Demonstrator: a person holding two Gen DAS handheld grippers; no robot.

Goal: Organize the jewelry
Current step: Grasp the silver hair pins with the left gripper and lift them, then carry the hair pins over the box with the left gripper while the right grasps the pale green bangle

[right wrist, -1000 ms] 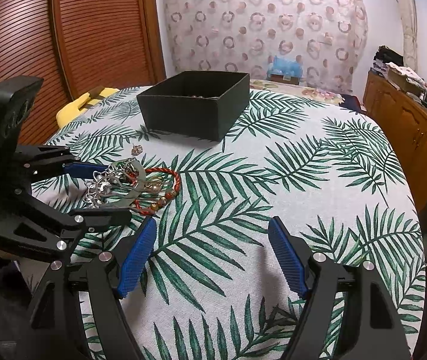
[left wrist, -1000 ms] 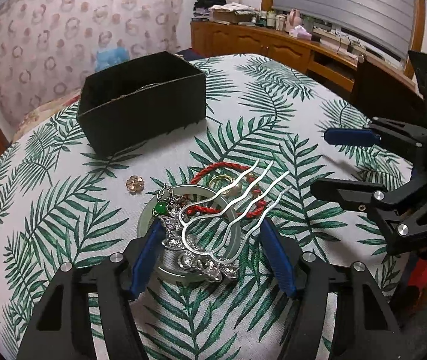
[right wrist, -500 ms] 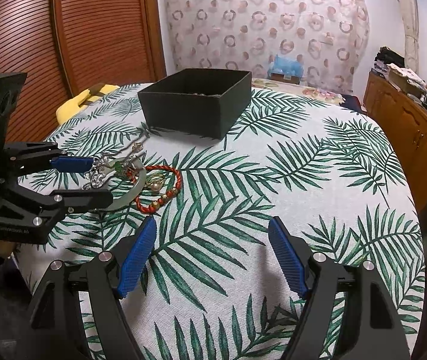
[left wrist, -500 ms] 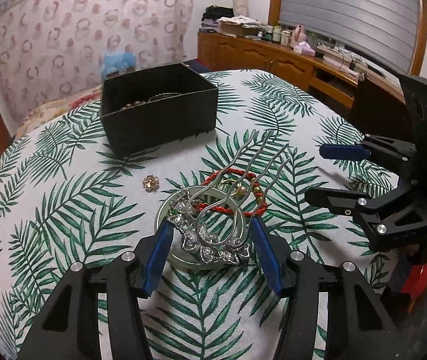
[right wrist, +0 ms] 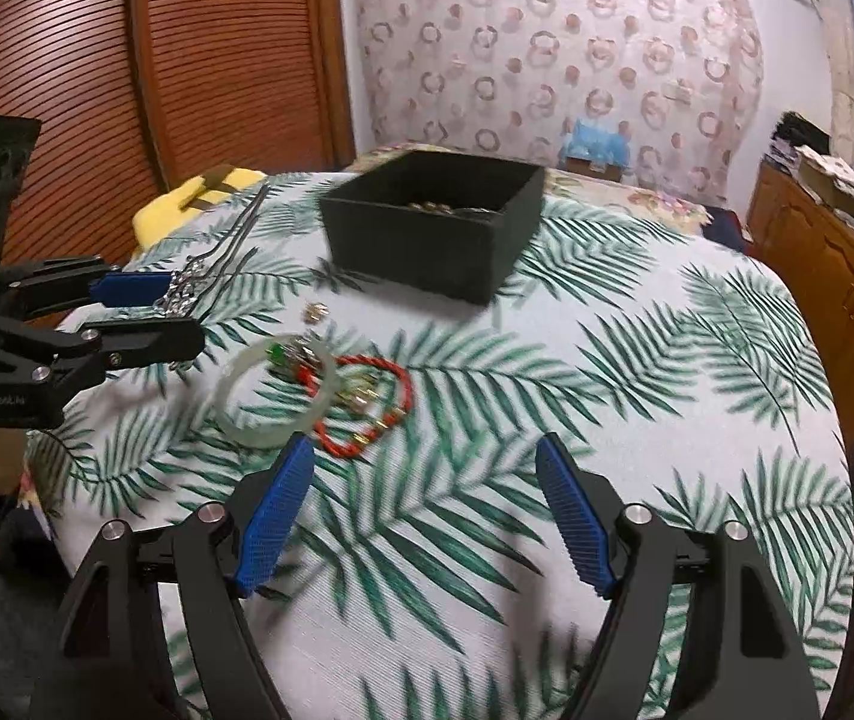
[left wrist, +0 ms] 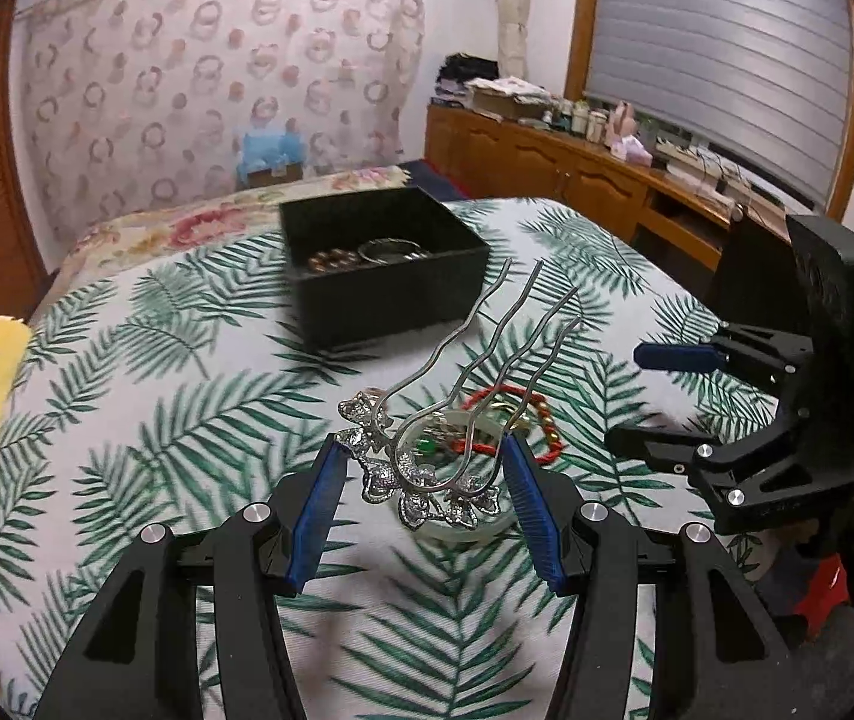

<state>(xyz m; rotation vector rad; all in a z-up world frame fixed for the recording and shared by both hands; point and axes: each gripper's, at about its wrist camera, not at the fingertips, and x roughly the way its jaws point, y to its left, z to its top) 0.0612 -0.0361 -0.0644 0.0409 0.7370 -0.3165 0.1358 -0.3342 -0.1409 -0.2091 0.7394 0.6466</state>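
Palm-leaf-print tablecloth (right wrist: 637, 324) bearing an open black rectangular box (right wrist: 427, 252). Left gripper (left wrist: 423, 468), pads clamped on the silver floral four-pronged hair comb (left wrist: 427, 480), lifted above the pale jade bangle (right wrist: 246, 414) and red cord bracelet (right wrist: 387, 414). Right gripper (right wrist: 427, 516), fingers apart, empty.

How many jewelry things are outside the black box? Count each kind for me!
Silver hair comb: 1, held by the left hand-held gripper
Pale green bangle: 1
Red bracelet: 1
Small gold charm: 1
Green-bead charm: 1, lying on the bangle
Total: 5
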